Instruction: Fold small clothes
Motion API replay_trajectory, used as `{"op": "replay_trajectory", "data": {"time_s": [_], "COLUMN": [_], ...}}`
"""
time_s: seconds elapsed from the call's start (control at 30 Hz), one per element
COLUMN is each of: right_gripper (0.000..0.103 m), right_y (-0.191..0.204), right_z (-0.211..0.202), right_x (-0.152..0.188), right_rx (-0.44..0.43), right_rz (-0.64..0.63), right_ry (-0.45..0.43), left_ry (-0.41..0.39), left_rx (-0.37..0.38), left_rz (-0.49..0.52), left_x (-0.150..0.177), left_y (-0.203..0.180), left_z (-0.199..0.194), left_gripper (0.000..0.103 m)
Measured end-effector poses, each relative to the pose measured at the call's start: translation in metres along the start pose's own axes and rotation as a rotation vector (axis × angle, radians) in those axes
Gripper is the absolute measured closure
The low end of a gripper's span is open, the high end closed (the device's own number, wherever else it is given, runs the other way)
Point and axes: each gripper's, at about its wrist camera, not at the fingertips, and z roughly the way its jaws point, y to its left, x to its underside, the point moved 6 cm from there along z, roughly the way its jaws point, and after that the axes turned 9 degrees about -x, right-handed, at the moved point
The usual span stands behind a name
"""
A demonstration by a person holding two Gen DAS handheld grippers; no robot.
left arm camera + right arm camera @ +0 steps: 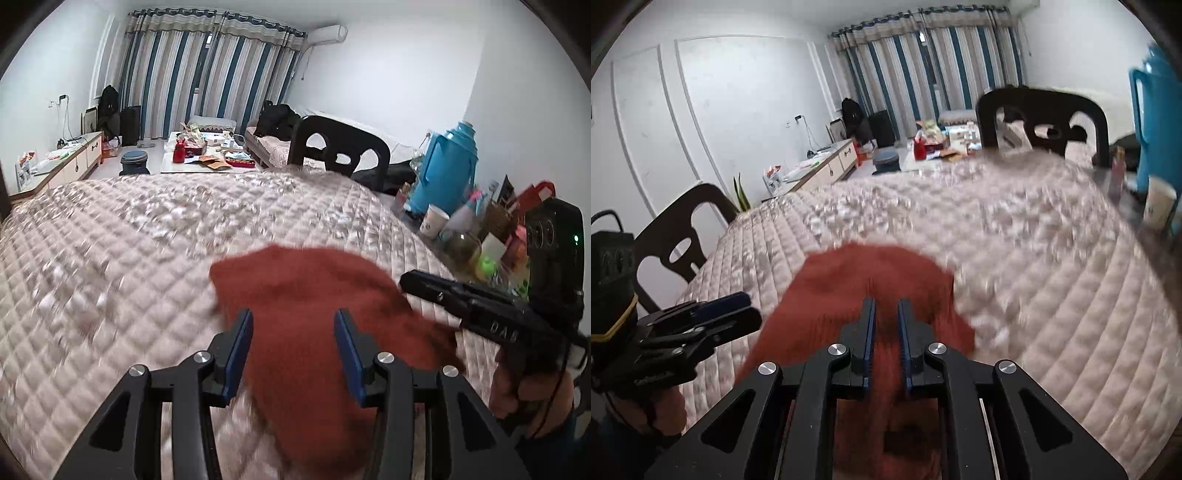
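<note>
A home living room: striped curtains (207, 74), sofa (273, 147), cluttered coffee table (173, 166).

Small garment (306, 332) lay on the quilted cover (110, 258) between and ahead of the left gripper (293, 325), the right gripper (886, 306) at its right edge; chair (338, 147) beyond, flask (448, 166) far right.

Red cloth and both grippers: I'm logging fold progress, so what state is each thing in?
Red cloth: bunched on the quilt, not yet neatly folded.
Left gripper: jaws apart over the cloth, pads not pressing it.
Right gripper: jaws narrow, cloth between them; grip unclear.
Quilt: spread flat.
Blue flask: upright, lid on.
Cup: upright.
</note>
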Motion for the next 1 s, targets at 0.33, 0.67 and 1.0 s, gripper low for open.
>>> {"op": "replay_trajectory", "data": {"time_s": [0.33, 0.67, 1.0], "right_gripper": [0.091, 0.091, 0.086], "right_y": [-0.043, 0.011, -0.008], "right_z": [0.050, -0.029, -0.024], "right_x": [0.003, 0.027, 0.069], "right_rx": [0.000, -0.038, -0.026], "right_rz": [0.108, -0.009, 0.053], "right_ry": [0.102, -0.005, 0.049], "left_ry": [0.108, 0.007, 0.030], "left_rx": [-0.064, -0.025, -0.096], "left_rz": [0.020, 0.047, 0.066], "left_x": [0.012, 0.028, 0.068], "left_y": [-0.008, -0.023, -0.031], "left_z": [0.059, -0.018, -0.024], "left_gripper": [0.054, 0.054, 0.048]}}
